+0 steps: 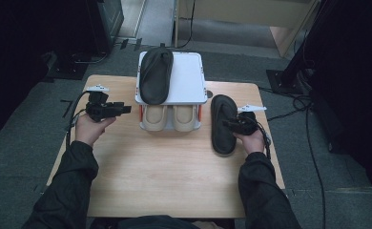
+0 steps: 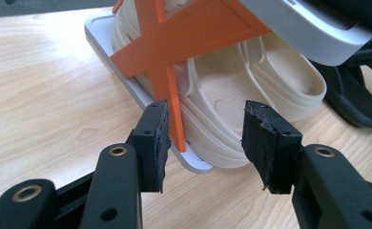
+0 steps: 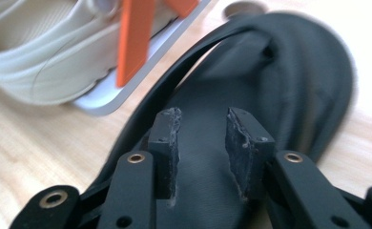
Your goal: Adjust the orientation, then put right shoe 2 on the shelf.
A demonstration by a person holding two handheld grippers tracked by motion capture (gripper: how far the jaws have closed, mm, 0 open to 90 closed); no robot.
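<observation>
A black flip-flop [image 1: 221,141] [image 3: 298,71] lies on the wooden table [image 1: 165,167] to the right of a white two-tier shoe rack [image 1: 189,78]. My right gripper [image 1: 232,123] [image 3: 203,143] hovers over its footbed, open, with the strap running past on the left. A second black flip-flop [image 1: 155,74] rests on the rack's top shelf, on its left side. A pair of beige sandals [image 1: 170,118] [image 2: 222,90] sits on the lower shelf. My left gripper [image 1: 127,109] [image 2: 205,138] is left of the rack, open and holding nothing, pointing at the sandals.
An orange cross brace [image 2: 184,38] [image 3: 134,38] spans the rack's side, close to my left jaws. The rack's white top shelf [image 2: 313,28] overhangs the sandals. Bare wood stretches across the table's near half. Cables [image 1: 313,143] and dark stands lie on the floor around.
</observation>
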